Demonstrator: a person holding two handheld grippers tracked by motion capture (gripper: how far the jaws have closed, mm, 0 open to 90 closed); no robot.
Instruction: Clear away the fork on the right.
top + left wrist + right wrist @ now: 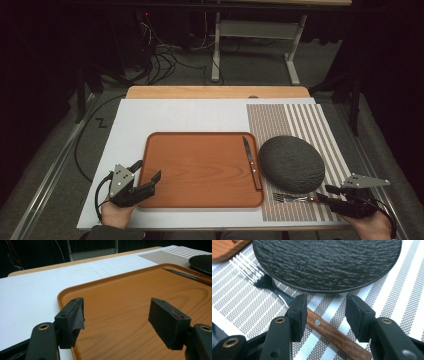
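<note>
A fork point(295, 198) with a wooden handle point(329, 330) lies on the striped placemat point(300, 120), just in front of the dark textured plate point(291, 164). My right gripper point(326, 194) is down at the handle end. In the right gripper view its jaws point(325, 312) stand open astride the handle, and the pads do not press on it. The plate point(324, 262) lies just beyond them. My left gripper point(148, 170) is open and holds nothing, at the near left edge of the brown wooden tray point(200, 170). A wooden-handled knife point(252, 162) lies along the tray's right side.
A white board point(175, 117) covers the table, with a wooden strip point(215, 92) at its far edge. The tray's bare surface point(125, 305) spreads ahead of the left gripper point(117, 312), and the knife point(185, 275) lies at its far right. Beyond the table are dark floor, cables and a stand.
</note>
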